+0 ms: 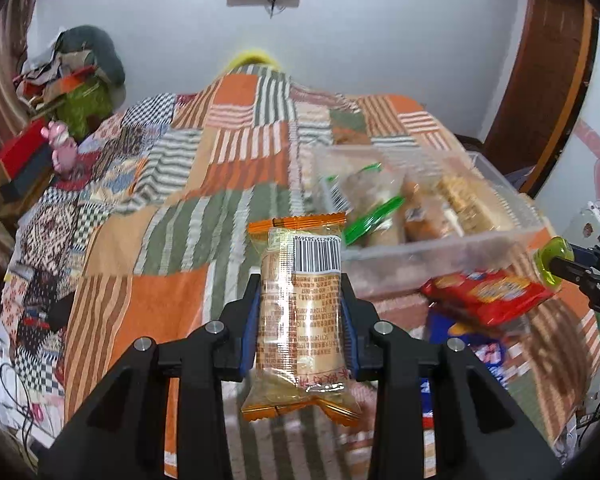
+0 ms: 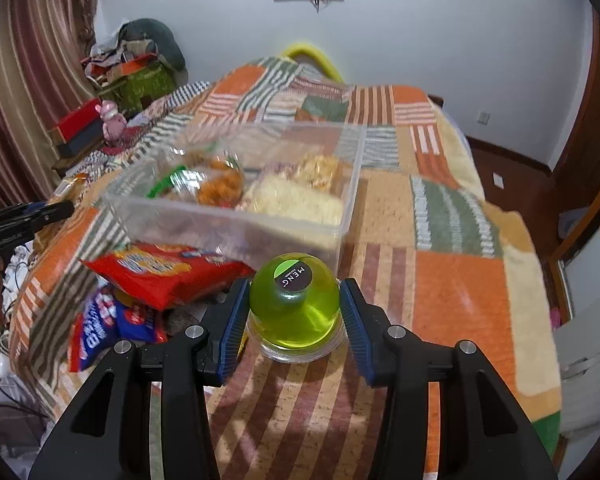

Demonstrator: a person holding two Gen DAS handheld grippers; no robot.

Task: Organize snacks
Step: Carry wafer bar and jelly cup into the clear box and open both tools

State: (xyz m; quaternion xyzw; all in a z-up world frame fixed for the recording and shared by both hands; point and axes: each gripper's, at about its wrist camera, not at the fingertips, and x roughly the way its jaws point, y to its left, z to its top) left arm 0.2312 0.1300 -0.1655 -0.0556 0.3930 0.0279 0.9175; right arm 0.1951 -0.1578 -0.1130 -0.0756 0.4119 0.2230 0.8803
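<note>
Clamped lengthwise in the left gripper point(image 1: 300, 312), the biscuit packet point(image 1: 300, 304) is held above the bedspread point(image 1: 140, 240); the clear bin point(image 1: 440, 236) lies ahead to its right. The green jelly cup point(image 2: 294, 304) is pinched by the right gripper point(image 2: 296, 312), nearer the bin's front wall.

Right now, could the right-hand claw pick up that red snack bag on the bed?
Probably not yet. The right gripper is already closed on a green jelly cup, so its jaws are full. The red snack bag lies uncovered just to its left, in front of the clear box; nothing blocks it otherwise.
</note>
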